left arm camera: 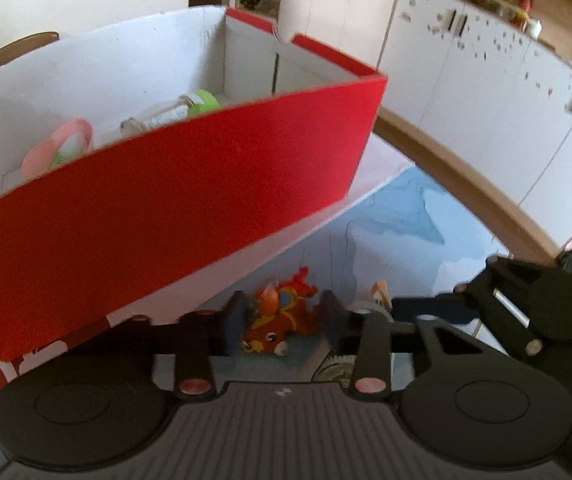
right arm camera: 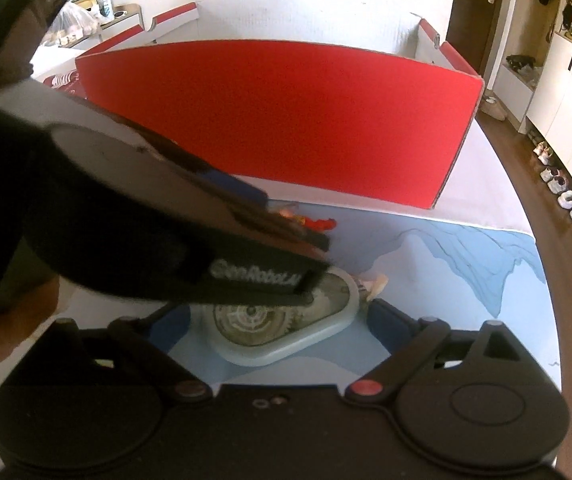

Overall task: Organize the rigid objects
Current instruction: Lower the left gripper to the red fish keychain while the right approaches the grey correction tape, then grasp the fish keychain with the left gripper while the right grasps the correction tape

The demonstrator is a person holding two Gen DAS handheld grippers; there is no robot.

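A small red and orange plush toy [left arm camera: 282, 322] lies on the blue mat, in front of a big red cardboard box [left arm camera: 206, 188] with a white inside. My left gripper [left arm camera: 283, 318] is shut on the toy, with a pad pressed against each of its sides. In the right wrist view, the left gripper's black body crosses from the upper left and only a red tip of the toy [right arm camera: 320, 223] shows. My right gripper [right arm camera: 274, 320] stands open around a grey teardrop-shaped case with gears [right arm camera: 286, 332], with gaps on both sides.
The red box [right arm camera: 286, 120] holds a pink item [left arm camera: 58, 144] and a clear bottle with a green cap [left arm camera: 174, 114]. A small pale wooden piece [right arm camera: 374, 282] lies beside the gear case. The mat [right arm camera: 466, 256] has a mountain picture. White cabinets [left arm camera: 486, 100] stand beyond the table edge.
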